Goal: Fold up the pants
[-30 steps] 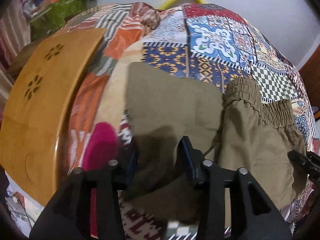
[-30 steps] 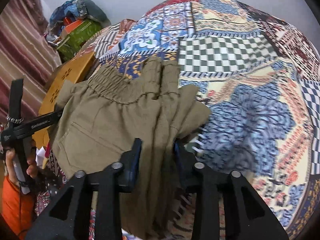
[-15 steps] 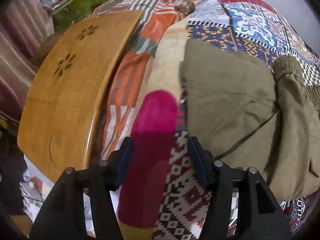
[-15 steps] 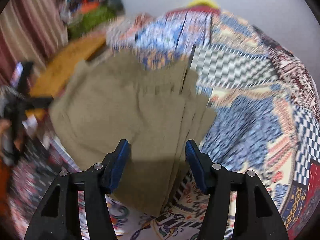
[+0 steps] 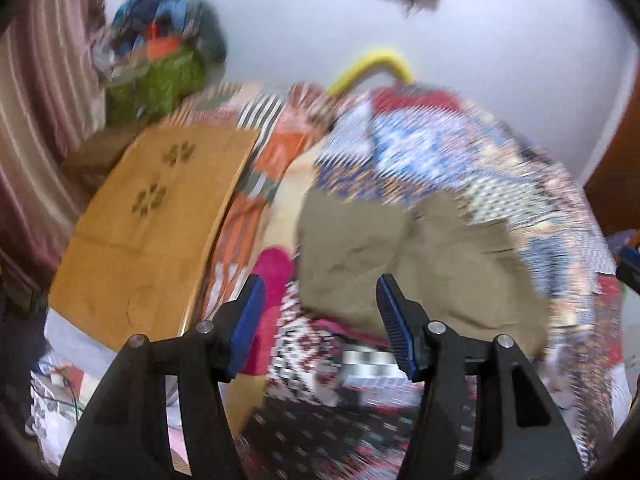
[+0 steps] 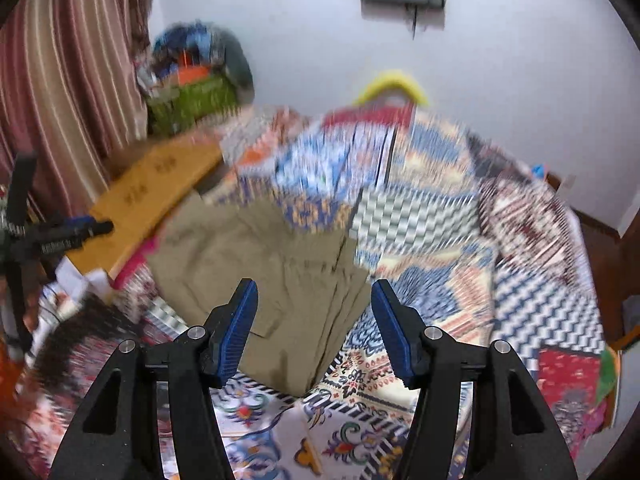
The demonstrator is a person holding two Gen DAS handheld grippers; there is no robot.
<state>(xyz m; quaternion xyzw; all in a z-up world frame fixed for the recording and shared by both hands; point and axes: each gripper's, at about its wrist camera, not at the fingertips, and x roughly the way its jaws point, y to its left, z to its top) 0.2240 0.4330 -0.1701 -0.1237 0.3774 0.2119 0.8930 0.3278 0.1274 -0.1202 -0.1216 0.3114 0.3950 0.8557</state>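
Khaki pants point(image 6: 276, 276) folded, beyond open right gripper point(image 6: 314, 320)

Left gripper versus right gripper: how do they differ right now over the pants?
The left gripper frames the pants' left edge, patterned quilt and a pink object; the right gripper frames the layered right edge. The left view sits nearer the wooden board; the right sees it farther off. Both are open and empty, clear of the cloth.
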